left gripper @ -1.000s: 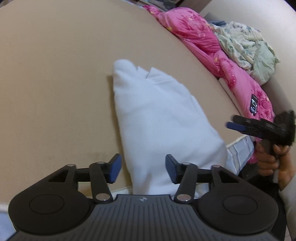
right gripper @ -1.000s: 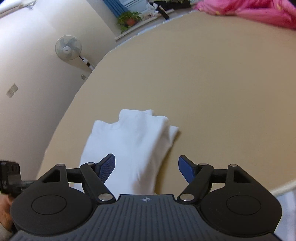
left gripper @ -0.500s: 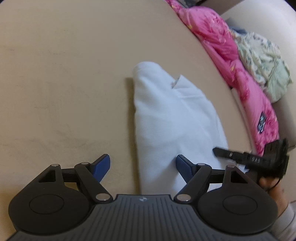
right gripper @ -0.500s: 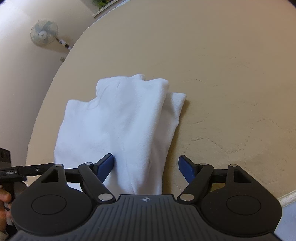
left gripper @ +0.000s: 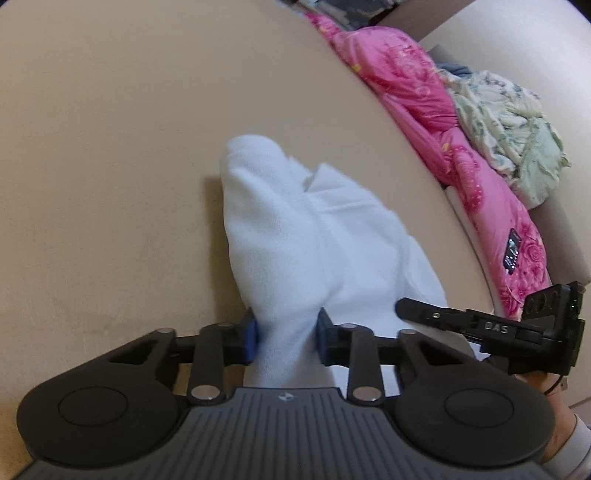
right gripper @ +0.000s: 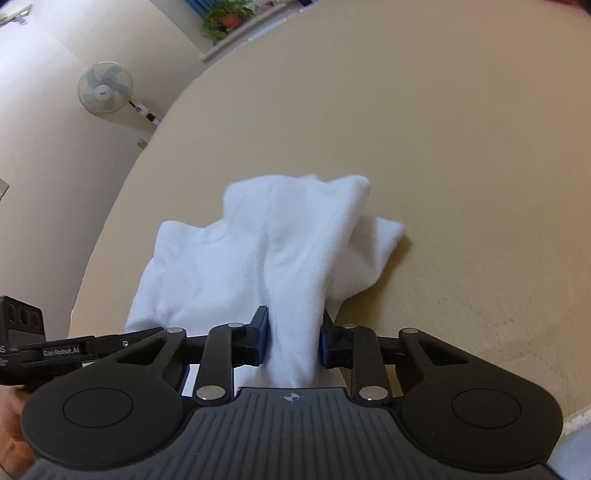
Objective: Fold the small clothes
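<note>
Left gripper (left gripper: 285, 334): blue-padded fingers (left gripper: 250, 335) pinch a bunched fold at the near end of the white garment (left gripper: 295, 240); cloth fills the gap between the pads. Right gripper (right gripper: 293, 339): fingers (right gripper: 261, 338) likewise clamped on a gathered ridge of the same white garment (right gripper: 266, 251), fabric pressed between both pads.

Garment: plain white, soft knit, partly folded, layers overlapping. Near end lifted and drawn taut into each grip; far end rests on the beige bed surface (left gripper: 110, 147). A notched edge shows at the far end in the left wrist view.

Orientation: long axis runs near to far, away from both grippers; the far end is narrower and rounded.

Surroundings: in the left wrist view the right gripper (left gripper: 402, 306) sits at the garment's right near edge. Pink quilt (left gripper: 424, 110) and pale floral bedding (left gripper: 509, 122) lie far right. Right wrist view: wall fan (right gripper: 104, 88) and potted plant (right gripper: 225, 16) far left.
</note>
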